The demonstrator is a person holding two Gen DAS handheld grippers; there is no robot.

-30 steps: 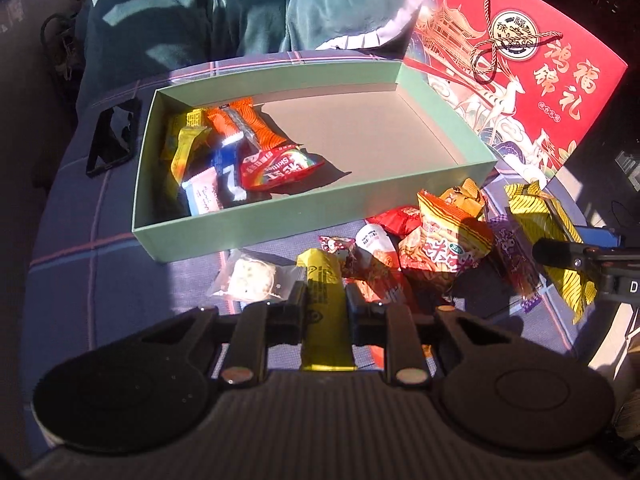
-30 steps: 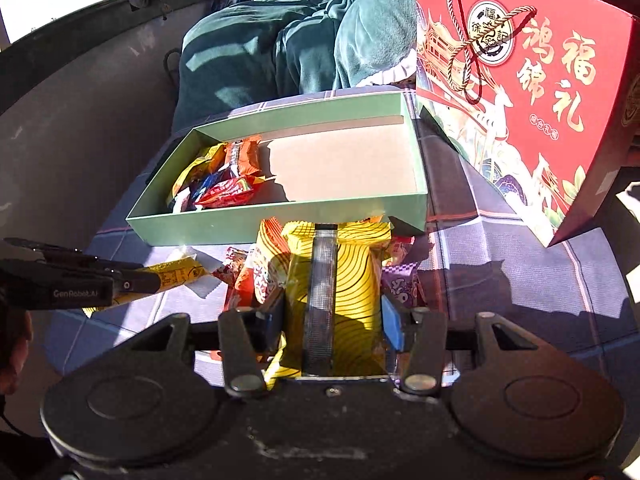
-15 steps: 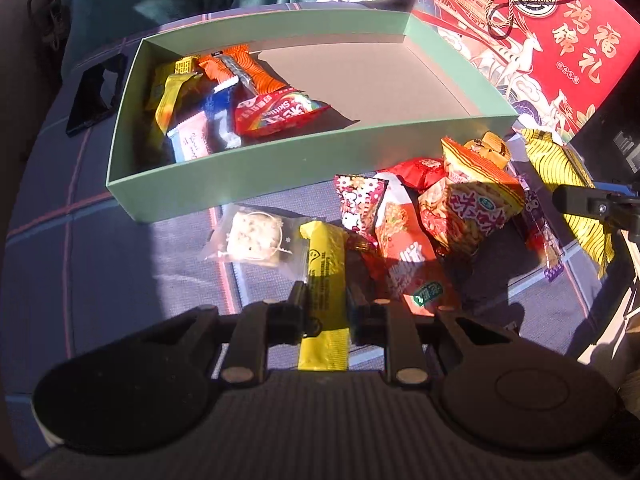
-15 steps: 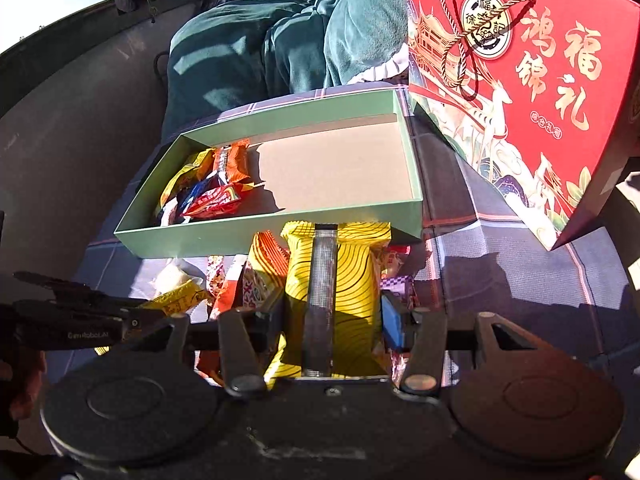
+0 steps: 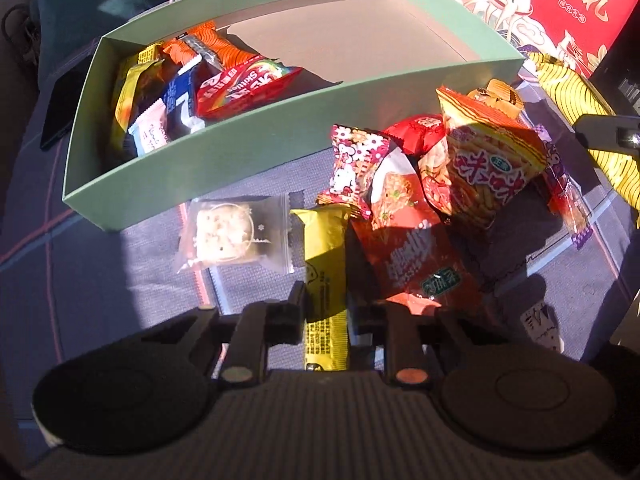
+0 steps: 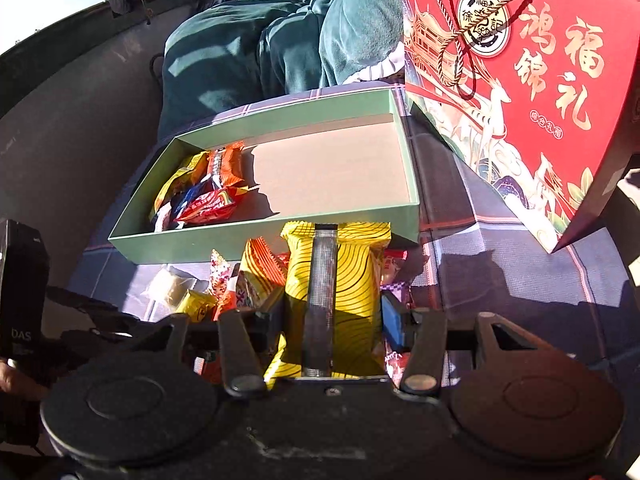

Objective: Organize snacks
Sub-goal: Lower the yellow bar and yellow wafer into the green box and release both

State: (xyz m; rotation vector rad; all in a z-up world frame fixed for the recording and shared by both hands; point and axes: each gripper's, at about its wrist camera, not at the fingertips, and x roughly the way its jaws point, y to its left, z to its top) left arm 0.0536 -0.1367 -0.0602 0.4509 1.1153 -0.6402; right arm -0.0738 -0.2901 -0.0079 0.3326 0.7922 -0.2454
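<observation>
Where the plaid cloth (image 5: 100, 264) covers the surface, we see the largest item, a red gift bag (image 6: 520, 92) with gold characters, standing upright at the far right corner. Beside it, toward the far edge, lies an open green box (image 5: 224, 160); its left end holds a heap of packets, among them a red Skittles pouch (image 5: 244, 88), an orange wrapper (image 5: 216, 46) and a blue-and-white packet (image 5: 180, 100), while its right half shows bare cardboard floor. A dark flat object (image 5: 60, 108) rests on the cloth just outside the box's left wall.

Along the box's near wall we find the loose snacks: a yellow striped bag (image 6: 336, 280), an orange crisp bag (image 5: 488, 164), a red noodle packet (image 5: 416, 264), a small flowered pouch (image 5: 352, 168), a clear-wrapped white biscuit (image 5: 228, 236) and a slim yellow bar (image 5: 324, 272).

We note that the right gripper (image 6: 334, 320) clamps the yellow striped bag between its fingers, the bag standing just in front of the box's near wall. The left gripper (image 5: 324, 312) is closed tightly on the lower part of the yellow bar, which lies between the biscuit and the noodle packet, low over the cloth near its front edge.
</observation>
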